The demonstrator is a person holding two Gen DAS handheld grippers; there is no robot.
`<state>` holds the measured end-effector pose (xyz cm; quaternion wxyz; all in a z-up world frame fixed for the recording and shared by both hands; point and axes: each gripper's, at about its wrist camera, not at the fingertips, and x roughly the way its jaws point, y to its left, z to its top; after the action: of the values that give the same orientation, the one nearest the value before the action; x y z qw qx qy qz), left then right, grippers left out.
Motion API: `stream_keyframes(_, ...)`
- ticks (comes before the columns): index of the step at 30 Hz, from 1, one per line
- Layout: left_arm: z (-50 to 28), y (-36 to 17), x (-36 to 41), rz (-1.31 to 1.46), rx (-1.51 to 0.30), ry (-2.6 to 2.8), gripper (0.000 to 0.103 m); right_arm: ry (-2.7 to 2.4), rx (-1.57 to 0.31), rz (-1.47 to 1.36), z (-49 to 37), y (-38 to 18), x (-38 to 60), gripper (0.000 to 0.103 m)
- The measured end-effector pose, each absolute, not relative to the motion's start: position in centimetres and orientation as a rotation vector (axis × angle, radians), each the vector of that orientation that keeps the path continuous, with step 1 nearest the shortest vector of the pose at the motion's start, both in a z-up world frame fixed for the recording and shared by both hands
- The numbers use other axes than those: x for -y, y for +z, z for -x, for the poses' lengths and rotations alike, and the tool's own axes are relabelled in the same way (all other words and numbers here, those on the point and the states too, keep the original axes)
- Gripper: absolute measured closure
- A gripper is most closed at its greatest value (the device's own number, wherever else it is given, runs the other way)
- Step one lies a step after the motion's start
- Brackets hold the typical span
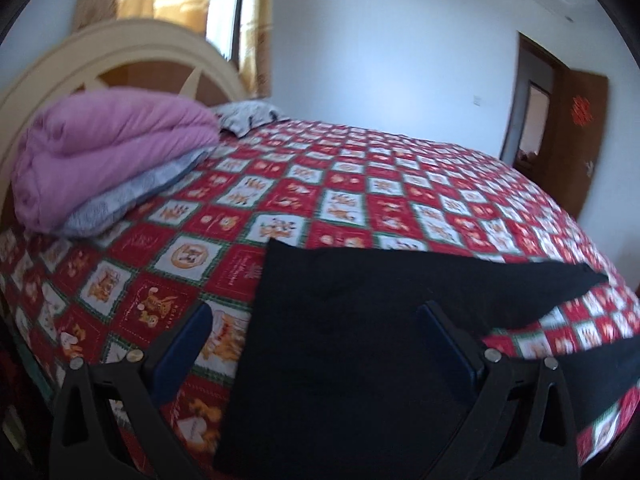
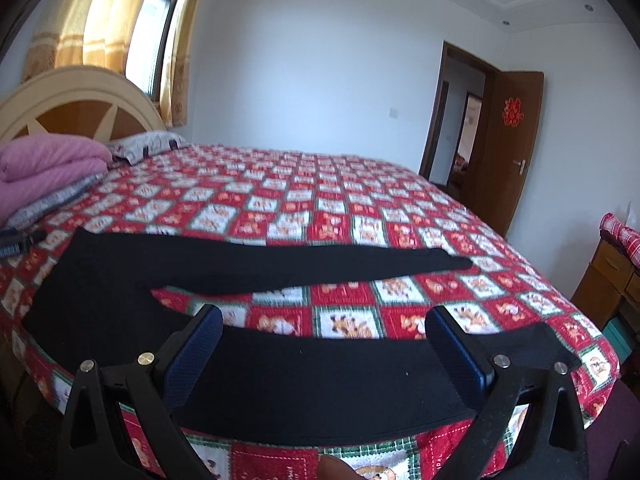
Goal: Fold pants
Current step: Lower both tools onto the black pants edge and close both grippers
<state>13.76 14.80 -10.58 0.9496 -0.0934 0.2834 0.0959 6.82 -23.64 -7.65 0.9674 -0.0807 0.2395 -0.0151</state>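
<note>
Blue-padded fingers of the left gripper stand spread wide over the waist end of black pants, grasping nothing. The right gripper likewise has its fingers parted and released, straddling the near leg of the pants, which lie flat along the near edge of a bed under a red-and-white patchwork bedspread. The far leg stretches out to the right, apart from the near one. At far left, a folded pink quilt rests on a grey pillow before a cream headboard. Yellow curtains frame a window; a brown door stands open at right.
</note>
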Motion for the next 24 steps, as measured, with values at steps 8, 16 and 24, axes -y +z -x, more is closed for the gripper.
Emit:
stream_keyframes(8, -22.5, -12.5, -18.1, 0.158, -0.672, 0.158, 0.015, -0.088, -0.585, 0.147, -9.7, -10.8, 26.2, 0.001)
stream_keyframes(16, -29.0, -17.3, -20.1, 0.131, -0.865, 0.104, 0.058, -0.115, -0.625, 0.165, -13.1, -11.2, 31.0, 0.001)
stream_keyframes(24, -29.5, -17.2, -20.5, 0.158, -0.868, 0.021, 0.089, -0.183, -0.652, 0.071, -19.4, -9.0, 40.5, 0.005)
